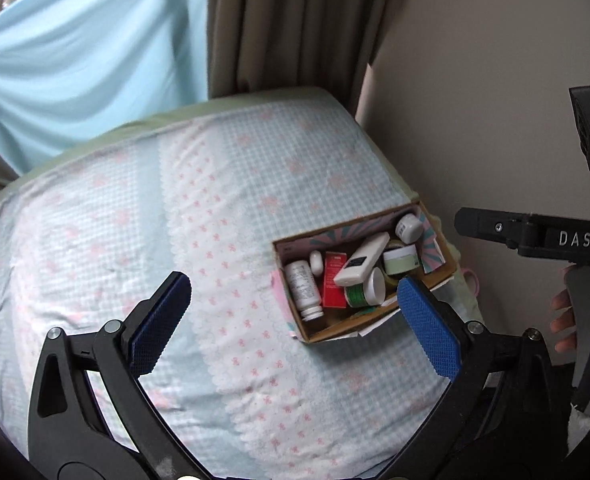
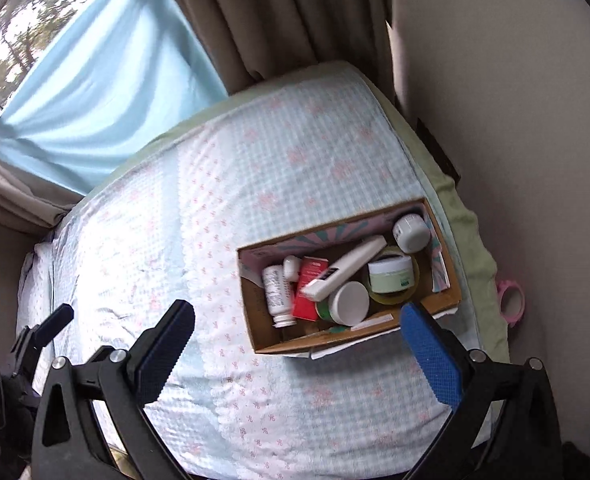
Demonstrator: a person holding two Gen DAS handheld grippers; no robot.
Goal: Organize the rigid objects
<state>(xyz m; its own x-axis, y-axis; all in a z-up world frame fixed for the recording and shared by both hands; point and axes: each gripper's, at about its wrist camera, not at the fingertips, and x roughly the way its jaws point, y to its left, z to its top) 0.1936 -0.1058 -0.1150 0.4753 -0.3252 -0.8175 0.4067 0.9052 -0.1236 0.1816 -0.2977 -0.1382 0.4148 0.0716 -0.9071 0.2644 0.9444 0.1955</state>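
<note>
Both grippers hang over the bed (image 1: 175, 200), jaws wide apart, nothing in them. Left gripper (image 1: 295, 320): the box (image 1: 443, 268) sits just past its right pad, up & to the right. Right gripper (image 2: 297, 344): box lies betw the pads, a bit further out. Inside: white bottle (image 2: 276, 292), red carton (image 2: 309, 288), white remote (image 2: 345, 266), green jar (image 2: 391, 276). Only readable txt is "DAS" on the other gripper's body in left view; labels too small to read.
</note>
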